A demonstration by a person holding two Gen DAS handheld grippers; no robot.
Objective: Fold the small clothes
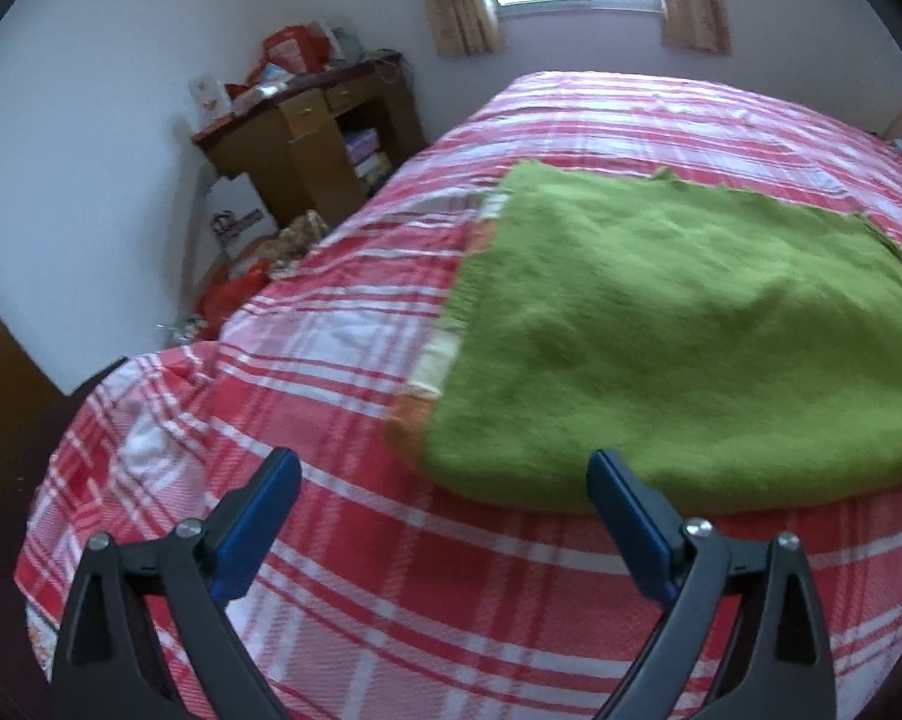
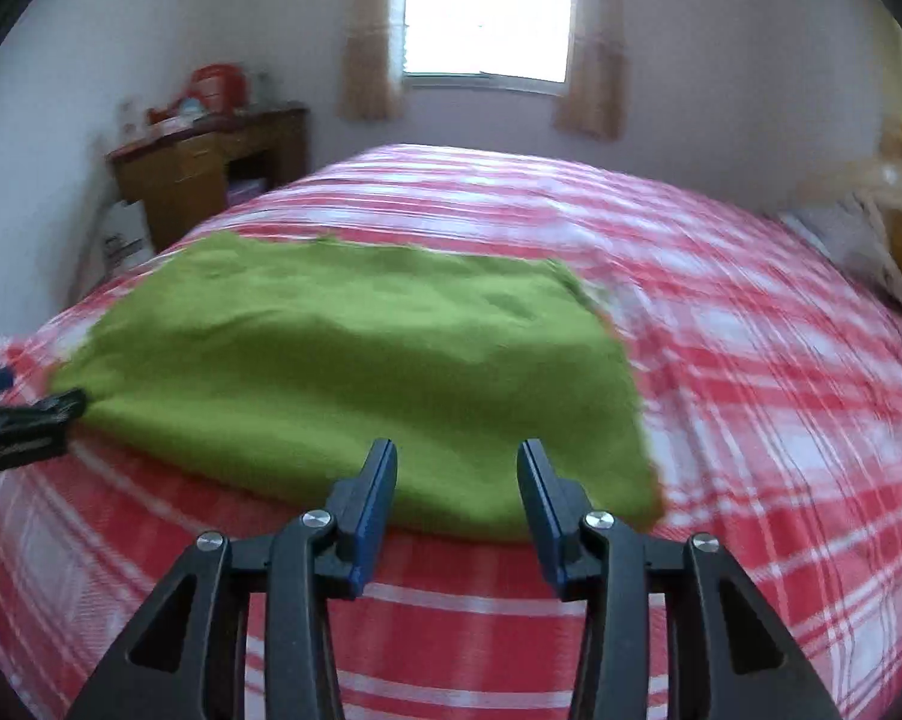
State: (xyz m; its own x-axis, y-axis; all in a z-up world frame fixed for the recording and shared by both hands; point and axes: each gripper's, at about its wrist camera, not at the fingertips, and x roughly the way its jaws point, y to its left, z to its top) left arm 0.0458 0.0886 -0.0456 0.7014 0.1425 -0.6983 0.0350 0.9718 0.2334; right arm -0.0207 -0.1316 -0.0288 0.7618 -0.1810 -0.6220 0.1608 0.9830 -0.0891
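Green fuzzy knit garment (image 1: pixel 679 336), folded into a rough rectangle, lies flat on bed with red, pink and white plaid cover (image 1: pixel 390 588), near the bed's front edge. Orange and cream striped trim (image 1: pixel 432 360) peeks out along its left side in the left wrist view. Left tongs (image 1: pixel 444 468), black arms with blue pads, stand wide apart, nothing between them; they hover over the plaid cover at the garment's near left corner, the right pad over the green edge, contact unclear. Right tongs (image 2: pixel 457 450) partly apart, pads not pressing anything, hanging over the garment's front edge toward its right side. Left tongs also show at the left edge of the right wrist view, next to the garment's left corner. Brown wooden desk with drawers (image 1: pixel 312 126), cluttered with red bags on top, stands against the wall left of the bed. Window with beige curtains (image 2: pixel 487 24) behind the bed. Right view is motion-blurred.
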